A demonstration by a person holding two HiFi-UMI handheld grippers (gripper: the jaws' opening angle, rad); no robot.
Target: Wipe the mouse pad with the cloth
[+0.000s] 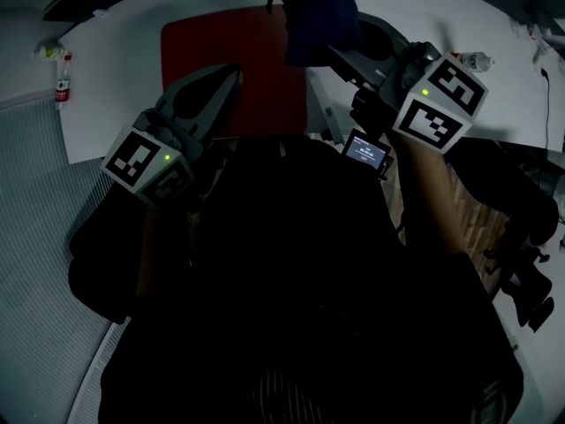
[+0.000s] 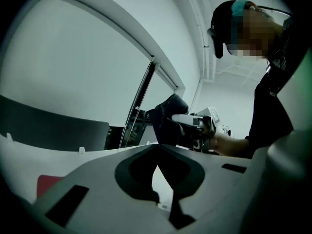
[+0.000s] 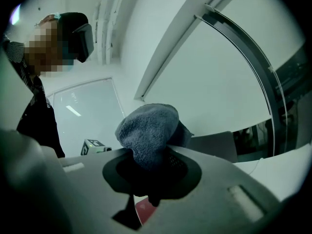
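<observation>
At the worktop's [image 1: 115, 87] left edge I see a small bottle [image 1: 62, 82] with a red label standing on its own, well apart from everything else.

Next comes my left gripper [image 1: 231, 76], over the near left part of the mouse pad [image 1: 221, 38]. Its jaws are together at the tips, and its own view [image 2: 157, 147] shows nothing between them, only a sliver of pale worktop through the hollow behind the tips. A strip of the red pad [image 2: 46, 183] shows low at the left of that view.

The mouse pad itself lies flat in the middle of the worktop, its near edge close to the worktop's near edge.

Over the pad's far right corner hangs the cloth [image 1: 318, 16], a dark blue bunch clamped in my right gripper [image 1: 340, 56]. In the right gripper's own view [image 3: 151, 152] the jaws are pinched on the cloth [image 3: 146, 130], which bulges up out of them in a rounded wad. Beneath them a bit of red pad [image 3: 146, 209] shows. From the left gripper's view the cloth [image 2: 165, 118] droops from the right gripper [image 2: 187, 121], and its lower end is hidden, so I cannot tell whether it touches the pad.

Toward the worktop's right edge a clear water bottle [image 1: 475, 60] lies on its side, just beyond the right gripper's marker cube.
</observation>
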